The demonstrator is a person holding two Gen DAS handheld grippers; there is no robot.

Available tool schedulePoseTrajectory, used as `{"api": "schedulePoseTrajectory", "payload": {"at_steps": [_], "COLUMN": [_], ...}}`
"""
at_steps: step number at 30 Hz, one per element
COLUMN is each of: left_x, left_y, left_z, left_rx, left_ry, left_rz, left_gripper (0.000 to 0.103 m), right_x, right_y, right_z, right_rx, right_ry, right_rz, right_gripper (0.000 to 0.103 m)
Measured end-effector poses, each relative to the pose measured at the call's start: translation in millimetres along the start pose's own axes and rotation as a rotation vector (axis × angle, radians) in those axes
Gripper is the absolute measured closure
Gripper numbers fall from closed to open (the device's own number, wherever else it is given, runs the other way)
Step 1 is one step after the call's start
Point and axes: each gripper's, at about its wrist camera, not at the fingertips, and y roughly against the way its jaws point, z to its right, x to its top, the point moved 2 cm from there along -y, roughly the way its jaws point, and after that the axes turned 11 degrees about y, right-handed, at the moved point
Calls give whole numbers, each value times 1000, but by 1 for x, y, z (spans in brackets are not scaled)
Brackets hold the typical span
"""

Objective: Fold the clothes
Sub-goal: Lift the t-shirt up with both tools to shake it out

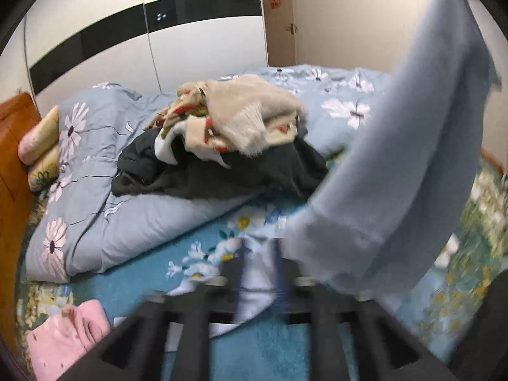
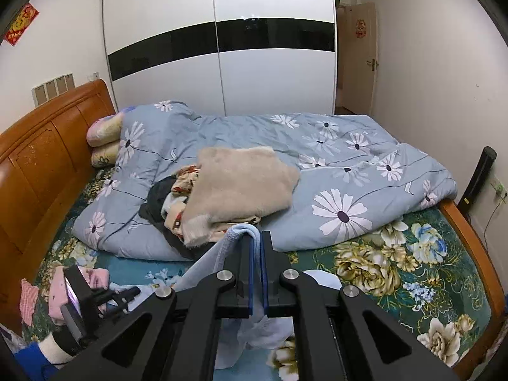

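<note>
A light blue garment (image 1: 397,171) hangs in the air across the right of the left wrist view; its lower edge runs down into my left gripper (image 1: 260,273), which is shut on it. In the right wrist view my right gripper (image 2: 260,241) is shut on the same light blue garment (image 2: 235,233), which drapes over the left finger and hangs down to the left. My left gripper (image 2: 120,297) shows low at the left there. A pile of clothes, beige fluffy sweater (image 2: 241,187) on top of patterned and dark pieces, lies on the quilt.
A blue floral quilt (image 2: 349,165) covers the far half of the bed. Pink clothing (image 1: 66,333) lies at the near left. A wooden headboard (image 2: 44,146) is on the left, pillows (image 2: 104,139) beside it, a white wardrobe (image 2: 222,63) behind.
</note>
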Motion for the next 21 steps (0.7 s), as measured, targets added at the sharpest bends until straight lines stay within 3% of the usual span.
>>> {"api": "schedulePoseTrajectory", "payload": {"at_steps": [1, 5, 7, 10, 12, 13, 15, 16, 21], "left_x": [-10, -43, -49, -44, -33, -27, -15, -9, 23], "left_y": [-3, -25, -41, -61, -58, -53, -40, -32, 25], "left_z": [6, 40, 55, 60, 54, 49, 39, 33, -6], "left_rx": [21, 132, 193, 321, 283, 244, 180, 156, -31], "left_ry": [-20, -162, -245, -266, -199, -159, -87, -57, 134], "left_rz": [16, 53, 72, 101, 97, 96, 99, 104, 148], "left_gripper": [39, 34, 34, 34, 38, 45, 89, 96, 98], "right_x": [2, 12, 16, 23, 24, 24, 22, 21, 15], "right_y": [1, 7, 9, 12, 13, 13, 13, 12, 14], "right_z": [-2, -12, -16, -22, -24, -24, -23, -21, -4], "right_rx": [0, -3, 2, 10, 12, 7, -8, -10, -20], "right_ry": [8, 39, 46, 55, 63, 72, 93, 93, 67], "right_rz": [-1, -1, 5, 15, 13, 11, 6, 3, -5], "right_gripper": [100, 100, 100, 100, 100, 100, 100, 100, 100]}}
